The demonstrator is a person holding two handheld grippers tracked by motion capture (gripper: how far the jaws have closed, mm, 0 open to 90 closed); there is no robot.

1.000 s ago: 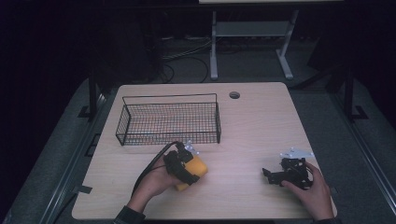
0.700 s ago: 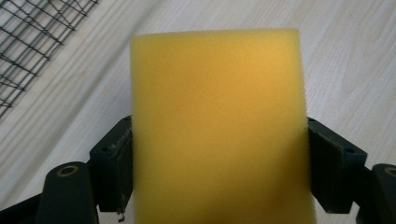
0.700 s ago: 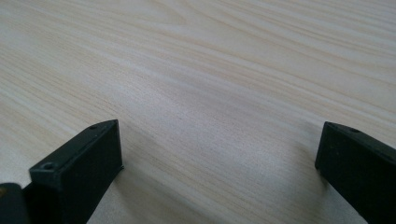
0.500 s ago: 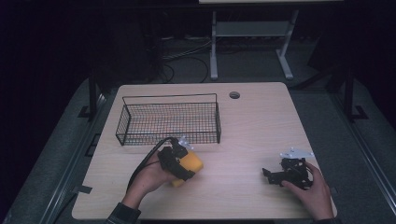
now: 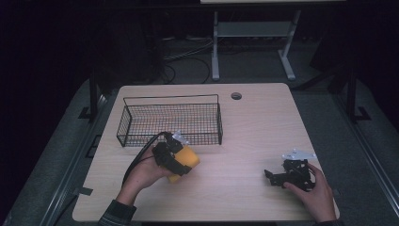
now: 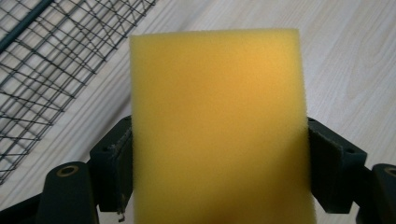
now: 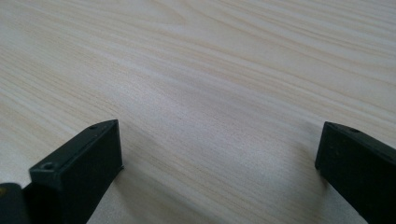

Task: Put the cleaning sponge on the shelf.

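A yellow sponge (image 6: 217, 121) sits squeezed between the two black jaws of my left gripper (image 6: 218, 158), held above the table. In the high view the sponge (image 5: 184, 160) and the left gripper (image 5: 181, 162) hang just in front of the black wire basket (image 5: 170, 120), near its front right corner. My right gripper (image 5: 269, 175) rests low on the table at the right, in a hand, pointing left. Its jaws stand wide apart in the right gripper view (image 7: 219, 158), with bare wood between them.
The wooden table (image 5: 263, 127) has a round cable hole (image 5: 236, 96) at the back. The basket's mesh (image 6: 42, 70) shows at the left of the left gripper view. Behind the table stand a white desk frame (image 5: 254, 37) and floor cables.
My left gripper has lifted the sponge and carried it up and back toward the basket's front wall. The right gripper has stayed where it was.
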